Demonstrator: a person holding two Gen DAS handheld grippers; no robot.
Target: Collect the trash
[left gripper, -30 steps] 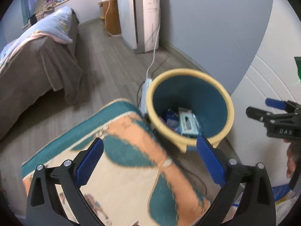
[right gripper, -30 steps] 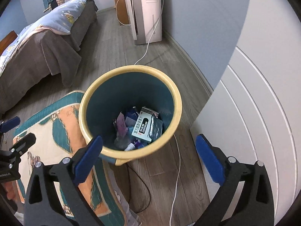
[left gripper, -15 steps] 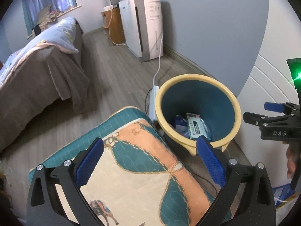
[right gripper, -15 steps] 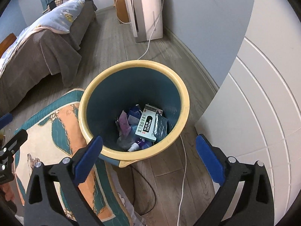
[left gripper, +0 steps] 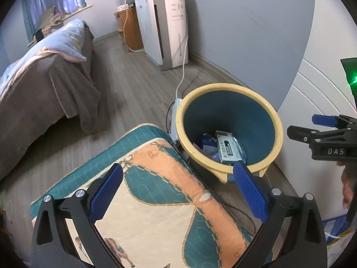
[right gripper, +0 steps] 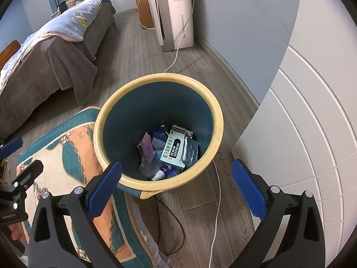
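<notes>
A teal bin with a yellow rim [left gripper: 276, 131] [right gripper: 219, 120] stands on the wood floor beside a white door. Inside it lie a pale green medicine box [right gripper: 173, 149] [left gripper: 227, 148], a silver blister pack [right gripper: 189, 150], a pink wrapper [right gripper: 147, 145] and a small bottle [right gripper: 160, 174]. My left gripper [left gripper: 178, 192] is open and empty above the patterned mat, left of the bin. My right gripper [right gripper: 176, 189] is open and empty above the bin's near rim. The right gripper also shows at the right edge of the left wrist view [left gripper: 323, 125].
A teal, orange and cream mat [left gripper: 151, 189] [right gripper: 67, 156] lies left of the bin. A white cable [right gripper: 216, 201] and a black cable [right gripper: 176, 218] run on the floor by the bin. A bed with a grey cover [left gripper: 33, 93] and a white appliance [left gripper: 165, 29] stand beyond.
Both grippers have pulled back and up from the bin, so it looks smaller and farther. The jaws stay open and empty.
</notes>
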